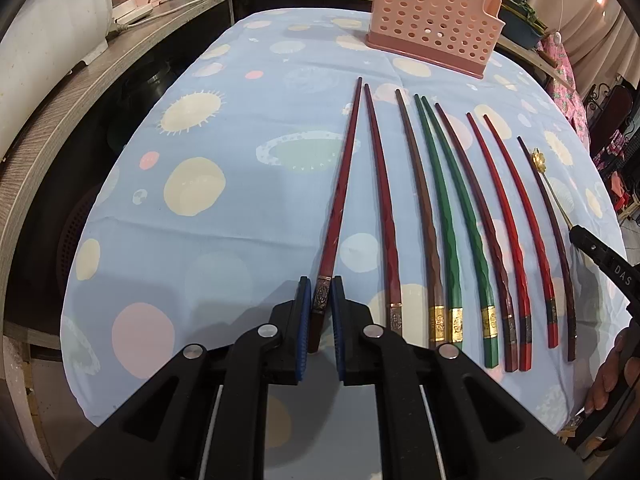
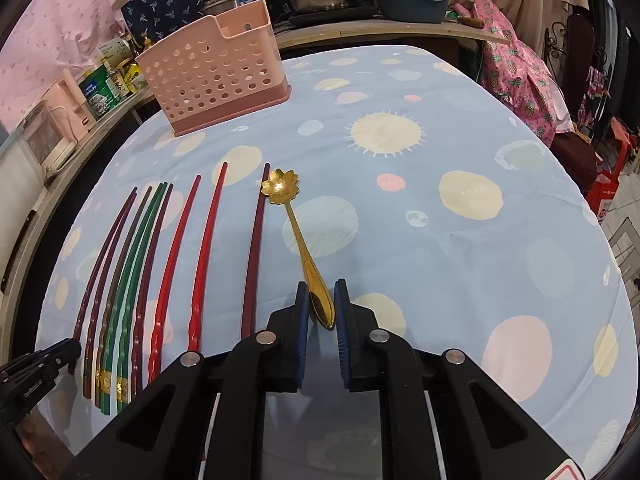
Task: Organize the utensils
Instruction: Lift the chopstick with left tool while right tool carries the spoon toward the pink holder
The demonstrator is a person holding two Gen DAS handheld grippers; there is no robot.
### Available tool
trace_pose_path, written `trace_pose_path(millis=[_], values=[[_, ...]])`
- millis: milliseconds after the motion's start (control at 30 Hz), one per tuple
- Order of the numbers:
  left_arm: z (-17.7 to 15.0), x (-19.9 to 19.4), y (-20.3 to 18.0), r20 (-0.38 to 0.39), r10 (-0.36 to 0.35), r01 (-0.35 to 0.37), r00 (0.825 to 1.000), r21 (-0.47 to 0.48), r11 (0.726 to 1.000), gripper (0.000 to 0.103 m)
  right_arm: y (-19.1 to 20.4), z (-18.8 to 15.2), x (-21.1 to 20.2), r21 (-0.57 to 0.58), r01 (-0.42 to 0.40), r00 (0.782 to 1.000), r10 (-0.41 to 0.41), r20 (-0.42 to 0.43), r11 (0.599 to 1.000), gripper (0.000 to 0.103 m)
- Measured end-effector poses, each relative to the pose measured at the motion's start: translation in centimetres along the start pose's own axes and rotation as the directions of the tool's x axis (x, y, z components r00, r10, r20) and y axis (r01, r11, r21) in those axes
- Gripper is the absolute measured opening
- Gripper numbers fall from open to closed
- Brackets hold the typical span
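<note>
left hand-held gripper pinching chopstick, angled down

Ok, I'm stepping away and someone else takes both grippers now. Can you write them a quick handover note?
Left gripper: shut on the thick end of the leftmost dark red chopstick, which lies on the tablecloth.
Right gripper: closed on the handle of the gold flower spoon, also lying on the cloth.
Pink holder: upright at the far side of the table; nothing shows inside it.
Done: both grasps made, nothing stowed yet.
Left: lift and drop the chopstick and spoon into the holder, then the other chopsticks lying in a row between the two grippers.
</note>
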State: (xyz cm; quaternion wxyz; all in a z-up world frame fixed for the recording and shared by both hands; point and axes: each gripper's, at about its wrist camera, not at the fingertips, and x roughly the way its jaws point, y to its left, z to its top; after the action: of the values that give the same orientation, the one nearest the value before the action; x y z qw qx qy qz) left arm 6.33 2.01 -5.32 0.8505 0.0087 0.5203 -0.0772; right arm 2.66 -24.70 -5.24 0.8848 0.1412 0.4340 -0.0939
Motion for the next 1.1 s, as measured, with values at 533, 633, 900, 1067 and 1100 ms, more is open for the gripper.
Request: trace_pose_path(millis=[533, 633, 900, 1067, 1100], values=[[1.7, -4.3, 0.7, 0.099, -0.043, 0.046, 0.994, -0.025, 0.999, 0.009, -0.2, 2.8, -5.0, 0.010, -0.012, 0.992, 0.010, 0.125, 1.000, 0.010], [3.0, -5.9, 0.9, 0.149, -0.047, 0.052, 0.988, -0.030, 0.998, 0.008, -0.3, 3.9, -5.9, 0.010, -0.011, 0.987, 0.010, 0.161, 1.000, 0.009], [7.9, -8.6, 1.2, 0.259, -0.046, 0.060, 0.965, -0.045, 0.997, 0.008, -0.8, 7.1, -6.8, 0.021, -0.023, 0.975, 0.018, 0.220, 1.000, 0.002], [11.6, -9.8, 1.8, 0.312, -0.050, 0.074, 0.949, -0.066, 0.995, 0.007, -1.0, 9.2, -7.1, 0.035, -0.060, 0.968, 0.049, 0.247, 0.998, 0.002], [12.4, -10.1, 1.9, 0.323, -0.049, 0.076, 0.945, -0.069, 0.995, 0.007, -1.0, 9.6, -7.2, 0.036, -0.065, 0.966, 0.054, 0.254, 0.997, 0.002]])
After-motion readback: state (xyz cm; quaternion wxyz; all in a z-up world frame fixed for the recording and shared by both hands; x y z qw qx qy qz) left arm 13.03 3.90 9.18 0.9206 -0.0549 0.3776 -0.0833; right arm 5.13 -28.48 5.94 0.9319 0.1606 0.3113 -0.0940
